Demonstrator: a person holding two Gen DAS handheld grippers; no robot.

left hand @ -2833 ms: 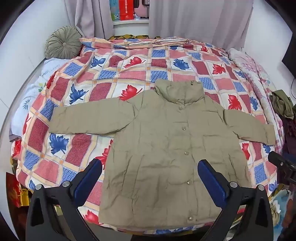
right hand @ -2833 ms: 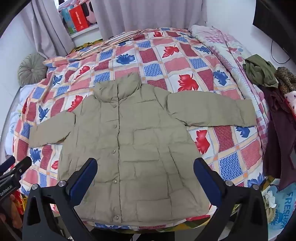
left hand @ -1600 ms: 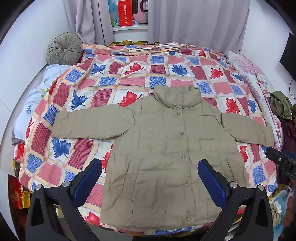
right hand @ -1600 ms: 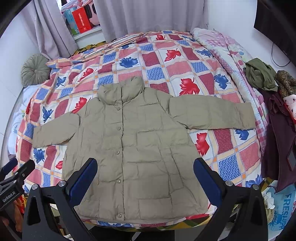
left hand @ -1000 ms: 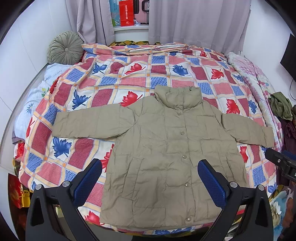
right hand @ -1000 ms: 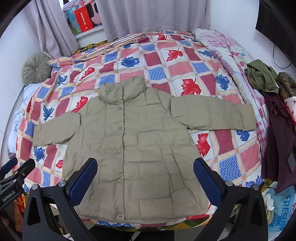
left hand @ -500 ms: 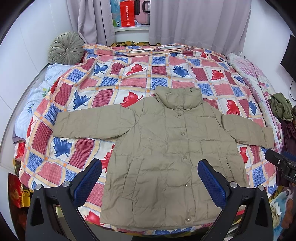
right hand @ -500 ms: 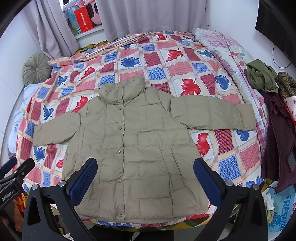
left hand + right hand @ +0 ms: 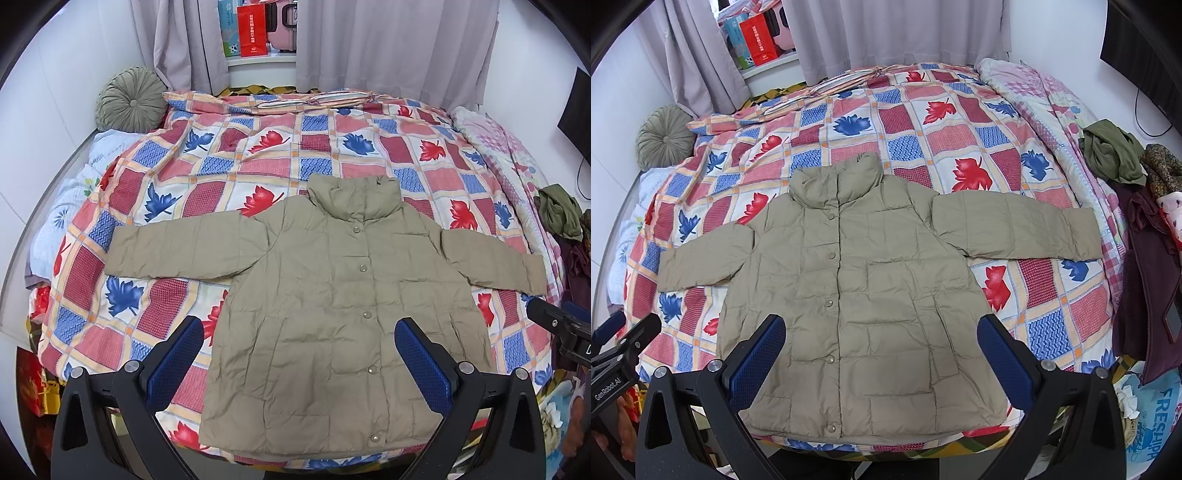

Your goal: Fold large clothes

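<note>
The left gripper (image 9: 298,356) and right gripper (image 9: 881,352) are held wide apart and empty, raised slightly over the last seconds. The khaki quilted snap-button jacket (image 9: 332,325) remains spread flat, untouched, on the leaf-patterned patchwork bedspread (image 9: 221,162); folding is judged not begun.

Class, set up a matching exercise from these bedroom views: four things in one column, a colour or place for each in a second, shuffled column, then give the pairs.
Things
1. jacket
2. round cushion
3. red box
4. crumpled green garment

Descriptions
A. on the window ledge between the curtains
B. spread flat, buttoned, sleeves out to the sides
C. at the right edge of the bed
D. in the far left corner by the wall

Pairs: 1-B, 2-D, 3-A, 4-C
</note>
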